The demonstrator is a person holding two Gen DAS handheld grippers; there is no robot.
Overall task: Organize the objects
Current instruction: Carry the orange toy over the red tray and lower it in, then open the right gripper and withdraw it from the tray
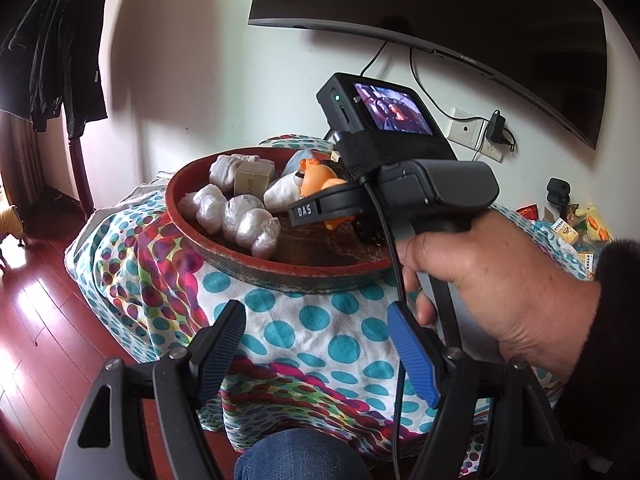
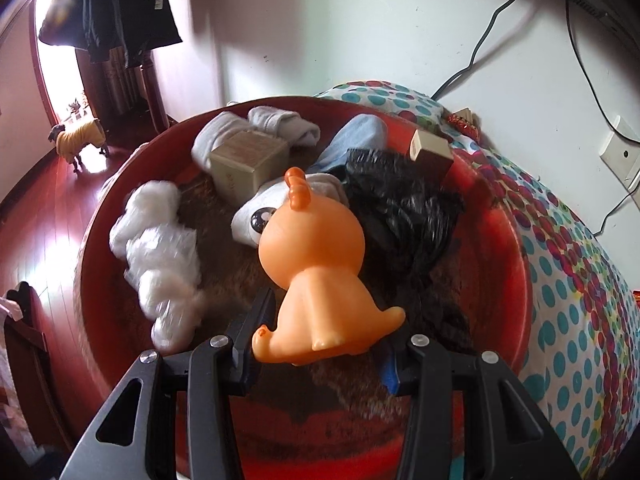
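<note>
Both grippers: left gripper (image 1: 316, 348) gapes empty; right gripper (image 2: 320, 344) clamps orange toy (image 2: 316, 280) above basin rim (image 2: 516, 248).

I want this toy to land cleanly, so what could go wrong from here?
The right gripper holds the orange toy only by its base, so it may tip or slip. The tray is crowded: the toy could land on the black bag or white sock and roll.

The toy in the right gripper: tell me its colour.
Orange: the toy held by the right gripper shows best in the right wrist view.
</note>
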